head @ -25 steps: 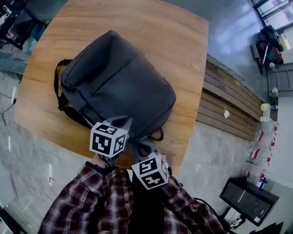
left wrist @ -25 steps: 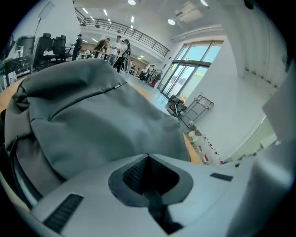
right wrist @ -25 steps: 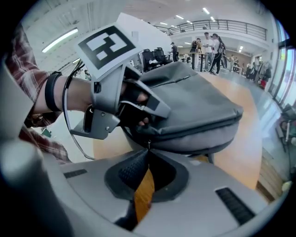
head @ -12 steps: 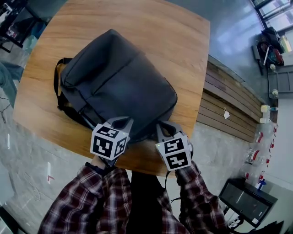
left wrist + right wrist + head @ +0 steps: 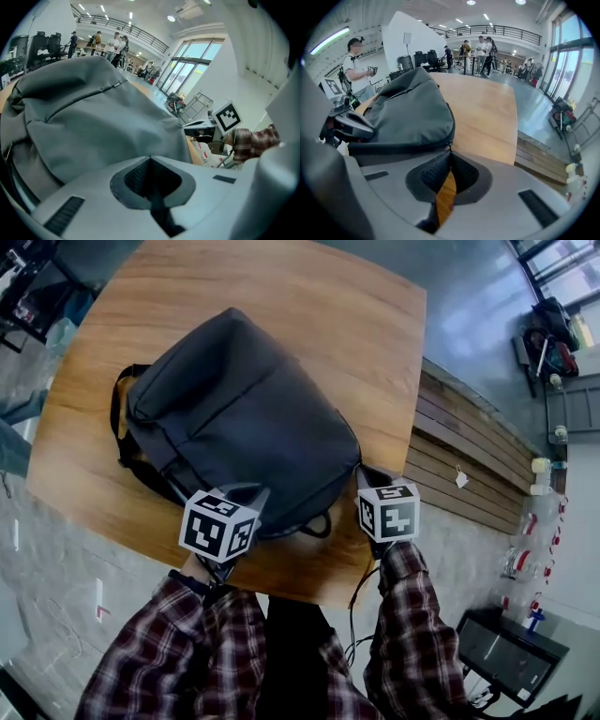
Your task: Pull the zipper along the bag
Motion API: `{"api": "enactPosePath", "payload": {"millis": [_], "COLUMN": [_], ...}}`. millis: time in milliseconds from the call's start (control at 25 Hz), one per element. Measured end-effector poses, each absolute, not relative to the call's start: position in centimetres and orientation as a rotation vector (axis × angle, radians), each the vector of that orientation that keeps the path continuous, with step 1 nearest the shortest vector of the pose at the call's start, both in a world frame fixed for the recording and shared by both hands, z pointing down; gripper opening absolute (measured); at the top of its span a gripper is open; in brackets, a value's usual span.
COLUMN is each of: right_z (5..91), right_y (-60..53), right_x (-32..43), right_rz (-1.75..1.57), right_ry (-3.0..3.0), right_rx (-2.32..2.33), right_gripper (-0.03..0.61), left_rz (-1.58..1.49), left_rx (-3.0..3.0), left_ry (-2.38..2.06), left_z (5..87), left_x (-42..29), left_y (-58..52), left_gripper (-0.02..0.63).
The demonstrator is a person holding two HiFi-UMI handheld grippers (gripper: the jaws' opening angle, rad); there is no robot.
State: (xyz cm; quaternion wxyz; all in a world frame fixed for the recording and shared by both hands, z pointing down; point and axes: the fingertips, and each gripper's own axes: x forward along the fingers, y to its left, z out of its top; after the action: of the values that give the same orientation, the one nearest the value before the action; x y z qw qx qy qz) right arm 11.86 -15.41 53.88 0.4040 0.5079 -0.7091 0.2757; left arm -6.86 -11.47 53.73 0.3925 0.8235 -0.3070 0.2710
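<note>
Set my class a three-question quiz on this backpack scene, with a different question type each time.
1. True or false: the backpack lies on a wooden table.
2. Seen from the head view, the right tool is at the backpack's: A. far end; B. near right corner; C. middle.
3. Fill in: the right tool's jaws are ___ on the zipper pull.
Key: 1 true; 2 B; 3 shut.

Head camera: we looked steeply down on bag [image 5: 239, 418]. Both gripper cameras: we sat low, close at bag's near edge, facing across it. All three shared bag.
</note>
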Motion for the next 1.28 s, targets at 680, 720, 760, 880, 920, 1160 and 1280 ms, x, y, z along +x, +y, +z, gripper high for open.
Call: {"api": "enactPosePath", "payload": {"millis": [680,720,760,880,920,1160,1280], "right_z": [55.0,54.9,54.8,54.4,54.3,54.8,55.0], "right_y": [-3.4,-3.3,-3.2,-3.0,-2.9,-2.5,-2.4], "right_x": [-1.3,-2.4,-3.5,-6.2,-6.8,-5.7,-3.4], "right_rz": [1.03,1.021,1.018,1.037,1.035,0.916,0.833], "right_ry": [-1.94,-1.958,-1.977,-2.022,-2.027,-2.015,-1.98], "right_rx": [1.12,1.09,1.065,1.013,1.001,0.964,0.95], "right_gripper": [0.014,0.015,0.015,0.015,0.015,0.015,0.015], "left_rz": [1.506,1.457,1.371,1.01,0.914,0.847,0.975], "left_rx": [2.4,2.405,2.397,2.248,2.167,2.093,2.165], "left_ry": [-1.325,-1.311,-1.252,-0.976,-0.919,-0.921,-0.938], "left_z": [45.7,44.9,44.6,47.1,48.5,53.5,53.9], "left_x": [-8.5,-8.2,-7.4,-4.7,-4.3,-4.7,-4.0], "left_y": [-20.5,-20.2,-19.5,-16.3,-15.4,-13.5,-13.1], "left_gripper": [0.008,0.008,0.008,0.008,0.008,0.008,0.008]}}
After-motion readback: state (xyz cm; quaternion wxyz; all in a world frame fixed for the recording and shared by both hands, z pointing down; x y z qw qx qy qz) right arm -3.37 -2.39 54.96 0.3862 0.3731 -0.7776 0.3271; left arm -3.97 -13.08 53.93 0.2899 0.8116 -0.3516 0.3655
